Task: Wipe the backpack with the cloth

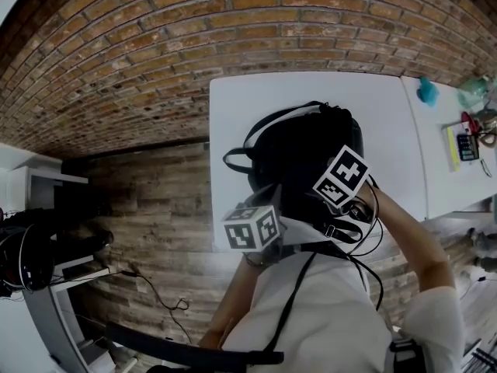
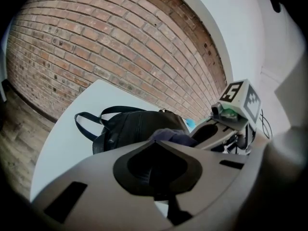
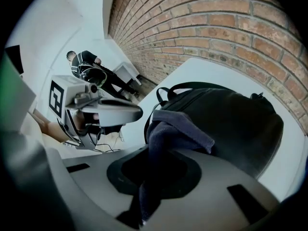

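The person's white shirt (image 1: 326,317) is filling the nearest part of the head view, and both arms are reaching forward from it over the table's near edge, each hand carrying a grey two-jaw gripper topped with a black-and-white marker cube. The left gripper (image 2: 156,150) is hovering just short of the bag with its jaws pressed together and nothing between them. The right gripper (image 3: 155,160) is sitting just beside it, on its right and a little further forward. Its jaws are clamping a dark blue-grey fabric cloth (image 3: 175,129). The cloth is running down through the gap between the jaws and bunching out over their tips, where its folded front is lying against the near face of the black leather-look backpack (image 3: 231,124).

The backpack is lying on the white rectangular table (image 1: 233,115), roughly at its middle. Its thin black looped straps (image 2: 86,121) are trailing out to the left across the bare tabletop. A second white table (image 1: 435,130) is standing just to the right, carrying a small teal object (image 1: 427,90) and a few items too small to make out. Worn wooden floorboards (image 1: 155,200) are showing to the left of the table, and beyond everything a red brick wall (image 1: 155,37) is spanning the background.
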`<state>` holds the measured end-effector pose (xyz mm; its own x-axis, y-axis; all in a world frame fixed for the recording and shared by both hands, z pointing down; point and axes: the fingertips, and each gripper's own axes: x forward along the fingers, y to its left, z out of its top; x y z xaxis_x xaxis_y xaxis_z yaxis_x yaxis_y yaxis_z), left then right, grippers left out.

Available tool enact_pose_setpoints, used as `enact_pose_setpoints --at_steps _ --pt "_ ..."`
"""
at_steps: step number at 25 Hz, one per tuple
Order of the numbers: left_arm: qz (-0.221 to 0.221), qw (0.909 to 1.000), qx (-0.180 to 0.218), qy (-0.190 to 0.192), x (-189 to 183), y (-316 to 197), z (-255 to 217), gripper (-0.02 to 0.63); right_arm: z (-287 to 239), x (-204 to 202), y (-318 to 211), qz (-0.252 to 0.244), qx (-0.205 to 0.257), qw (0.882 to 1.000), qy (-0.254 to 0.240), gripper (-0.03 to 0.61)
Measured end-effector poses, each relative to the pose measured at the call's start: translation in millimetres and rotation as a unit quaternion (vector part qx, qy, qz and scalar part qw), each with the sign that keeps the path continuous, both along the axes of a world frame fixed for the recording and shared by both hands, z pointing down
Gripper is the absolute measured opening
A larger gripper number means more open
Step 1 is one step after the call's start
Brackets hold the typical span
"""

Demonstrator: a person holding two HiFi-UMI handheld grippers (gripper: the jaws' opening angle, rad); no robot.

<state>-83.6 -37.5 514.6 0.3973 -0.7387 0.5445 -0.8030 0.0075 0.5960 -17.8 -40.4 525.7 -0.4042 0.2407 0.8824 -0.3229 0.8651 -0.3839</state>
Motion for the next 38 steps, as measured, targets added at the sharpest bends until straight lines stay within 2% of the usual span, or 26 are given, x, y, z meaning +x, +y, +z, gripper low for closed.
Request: enact_pose_setpoints --at_steps 5,11,14,19,24,29,34,38 --pt "-0.004 1.0 -0.002 -0.002 -4.4 3.2 -0.3 0.005 -18.1 -22.1 -53.8 0.022 0.058 0.998 -0.026 0.038" --pt "-0.004 1.0 -0.006 -0.004 -8.8 9.1 1.2 0.005 -20.2 -55.9 -118.4 0.069 0.089 0.993 -0.047 0.037" --pt "-0.005 0.9999 -0.007 -0.01 -11.5 11.2 1.1 0.005 -13.3 -66.4 -142.7 0.075 0.108 0.991 -0.033 0.038" --pt "-0.029 0.9994 -0.008 -0.015 -16.2 15.4 -1.9 0.005 10.6 -69.4 -168.3 0.056 0.144 0.988 0.02 0.038" --pt "-0.061 0.9979 -0.008 -0.021 -19.8 20.0 -10.1 0.005 33.6 -65.6 -178.6 0.043 0.157 0.985 0.055 0.038" --pt "-0.079 0.9966 -0.01 -0.021 -21.1 25.4 -10.8 0.005 41.8 -65.2 -174.5 0.026 0.164 0.984 0.067 0.038" --pt "-0.07 0.9973 -0.007 -0.023 -25.7 25.3 -11.0 0.005 42.8 -65.6 -169.2 0.026 0.165 0.983 0.073 0.037" --pt "-0.044 0.9987 -0.004 -0.024 -31.7 24.4 -15.9 0.005 45.5 -61.4 -155.2 0.018 0.145 0.985 0.086 0.038"
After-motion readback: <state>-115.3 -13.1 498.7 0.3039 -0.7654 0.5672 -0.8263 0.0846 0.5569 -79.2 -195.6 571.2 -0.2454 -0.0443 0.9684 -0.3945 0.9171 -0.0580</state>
